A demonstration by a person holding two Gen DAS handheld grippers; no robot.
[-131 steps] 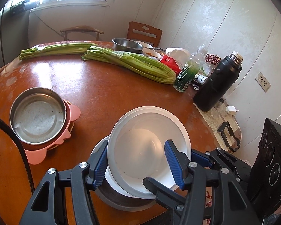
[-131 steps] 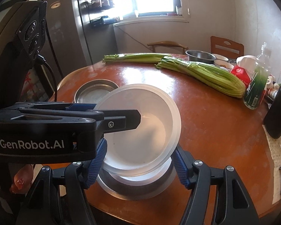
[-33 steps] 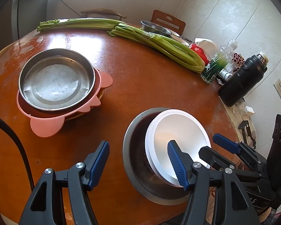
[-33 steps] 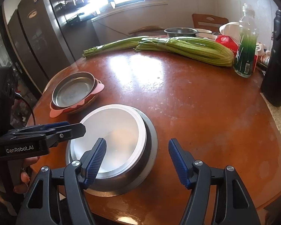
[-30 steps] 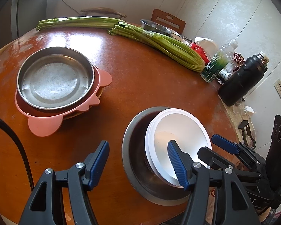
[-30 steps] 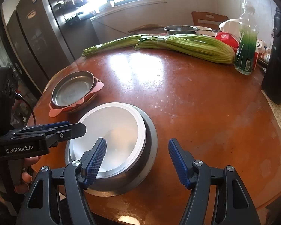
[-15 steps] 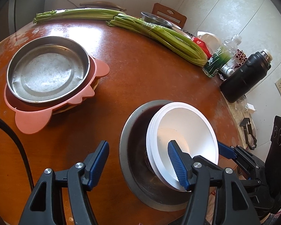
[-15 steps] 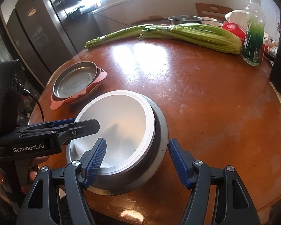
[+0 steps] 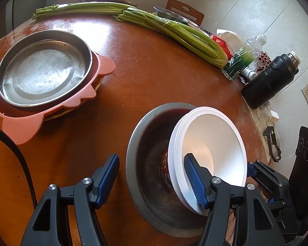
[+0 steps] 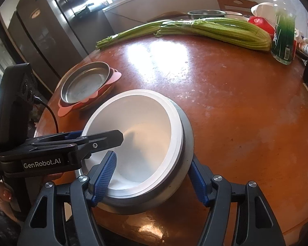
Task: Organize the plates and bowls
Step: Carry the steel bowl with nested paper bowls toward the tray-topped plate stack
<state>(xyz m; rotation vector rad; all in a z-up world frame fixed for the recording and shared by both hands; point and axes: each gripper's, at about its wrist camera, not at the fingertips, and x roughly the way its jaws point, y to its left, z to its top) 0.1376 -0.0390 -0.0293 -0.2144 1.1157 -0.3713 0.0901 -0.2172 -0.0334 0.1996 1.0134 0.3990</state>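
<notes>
Near the table's front edge stands a steel bowl with white bowls nested in it, leaning to the right in the left wrist view. My left gripper is open. Its right pad is inside the white bowl and its left pad is outside the steel rim, with a gap. My right gripper is also open. Its left pad sits inside the white bowl and its right pad is against the steel bowl's outer wall. A steel plate rests on a pink plate.
Two celery bunches lie across the far side of the table. A green bottle, a black flask and another steel bowl stand at the back right. A black cable runs at the left.
The white bowl held tilted above the stack some seconds ago now lies nested in it. Both grippers have closed in on the bowls, and their fingers now straddle the walls.
</notes>
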